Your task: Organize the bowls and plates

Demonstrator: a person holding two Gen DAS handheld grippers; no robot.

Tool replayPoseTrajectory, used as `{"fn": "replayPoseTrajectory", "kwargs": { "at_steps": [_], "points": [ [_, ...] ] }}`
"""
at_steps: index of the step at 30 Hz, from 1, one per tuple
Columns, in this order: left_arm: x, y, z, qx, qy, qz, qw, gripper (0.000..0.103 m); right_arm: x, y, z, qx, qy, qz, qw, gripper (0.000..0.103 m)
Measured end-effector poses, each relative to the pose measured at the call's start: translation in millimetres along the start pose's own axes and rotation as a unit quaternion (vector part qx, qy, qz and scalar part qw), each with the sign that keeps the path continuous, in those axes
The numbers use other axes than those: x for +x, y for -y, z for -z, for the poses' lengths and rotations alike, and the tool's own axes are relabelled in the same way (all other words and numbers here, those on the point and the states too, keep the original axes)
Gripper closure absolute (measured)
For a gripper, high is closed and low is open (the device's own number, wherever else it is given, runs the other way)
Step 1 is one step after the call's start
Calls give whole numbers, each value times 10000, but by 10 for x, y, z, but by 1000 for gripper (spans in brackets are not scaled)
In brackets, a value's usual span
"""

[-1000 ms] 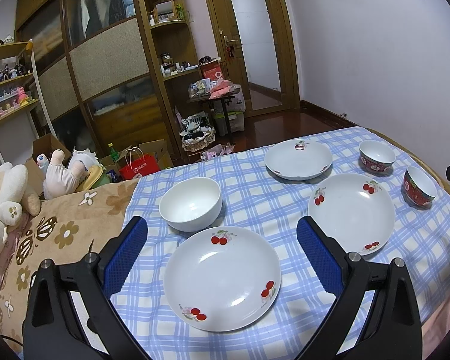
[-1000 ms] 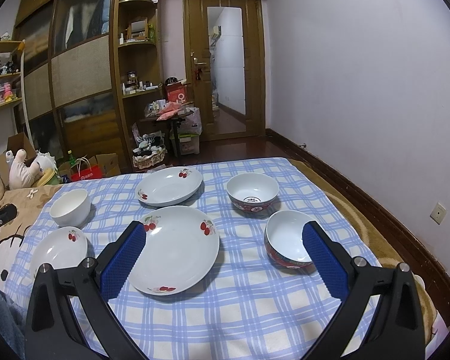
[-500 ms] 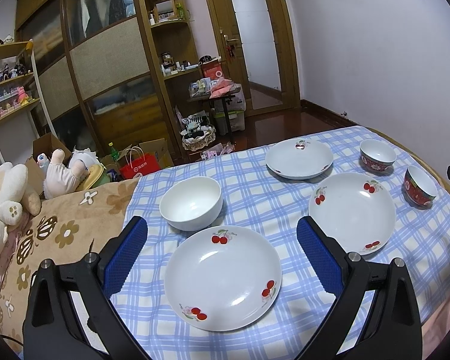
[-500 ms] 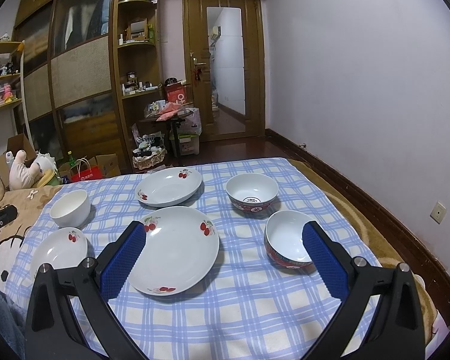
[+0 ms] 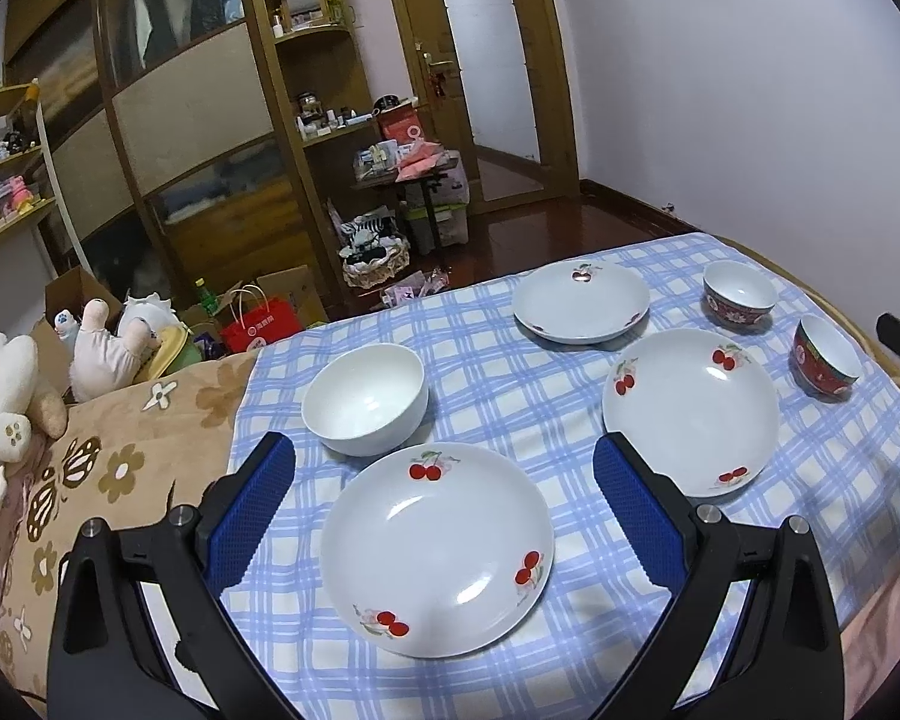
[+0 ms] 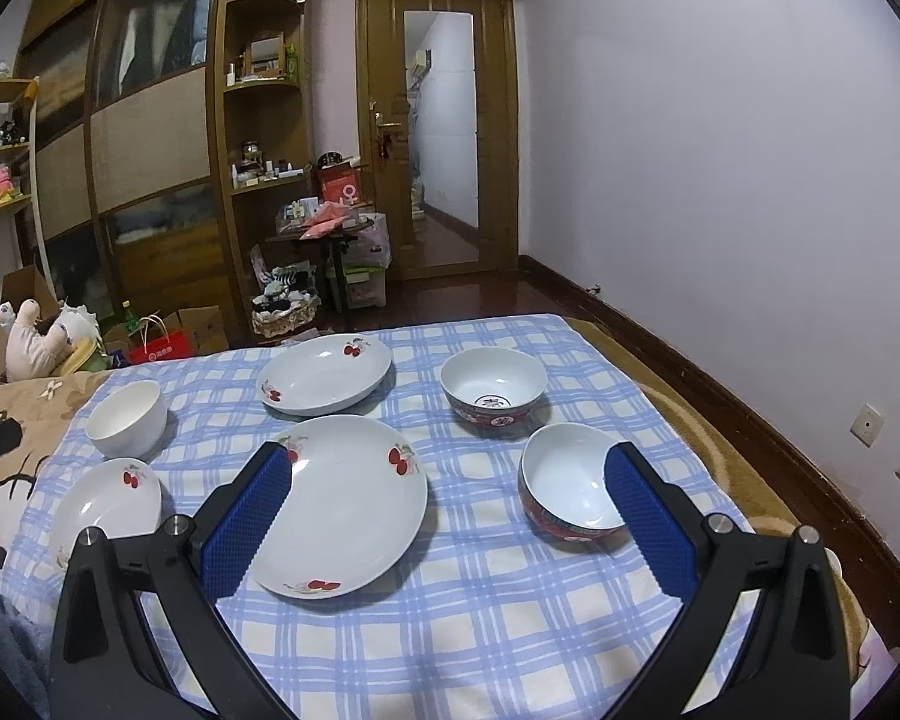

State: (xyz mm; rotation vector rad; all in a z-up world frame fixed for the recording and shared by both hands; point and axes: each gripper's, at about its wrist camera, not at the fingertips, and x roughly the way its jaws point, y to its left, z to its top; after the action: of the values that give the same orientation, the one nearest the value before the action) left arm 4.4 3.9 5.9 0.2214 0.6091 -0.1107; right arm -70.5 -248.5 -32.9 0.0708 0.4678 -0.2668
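Observation:
Three white cherry-print plates and three bowls lie on a blue checked cloth. My left gripper is open above the near plate, with a plain white bowl just beyond it. The middle plate sits under my open right gripper, whose right finger overlaps a red-rimmed bowl. A second red bowl and the far plate lie further back. Neither gripper holds anything.
The cloth covers a bed with a brown flowered blanket at the left and stuffed toys beyond it. A wall runs along the right side. Wooden cabinets and floor clutter stand past the bed's far edge.

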Motion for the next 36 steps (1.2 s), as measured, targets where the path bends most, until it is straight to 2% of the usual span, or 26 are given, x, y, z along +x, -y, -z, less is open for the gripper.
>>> {"fn": "replayPoseTrajectory", "kwargs": {
  "at_steps": [17, 23, 30, 36],
  "points": [
    [27, 120, -535, 156, 53, 160, 9997, 5, -12, -158, -210, -278, 296, 0, 9992, 0],
    [200, 191, -799, 98, 62, 289, 9995, 5, 136, -155, -274, -172, 184, -140, 9996, 0],
    [452, 310, -1070, 112, 14, 432, 9990, 5, 339, -144, -380, -150, 136, -51, 9998, 0],
    [715, 458, -1177, 150, -40, 530, 9985, 5, 561, -115, -463, -55, 118, -99, 9999, 0]
  ]
}}
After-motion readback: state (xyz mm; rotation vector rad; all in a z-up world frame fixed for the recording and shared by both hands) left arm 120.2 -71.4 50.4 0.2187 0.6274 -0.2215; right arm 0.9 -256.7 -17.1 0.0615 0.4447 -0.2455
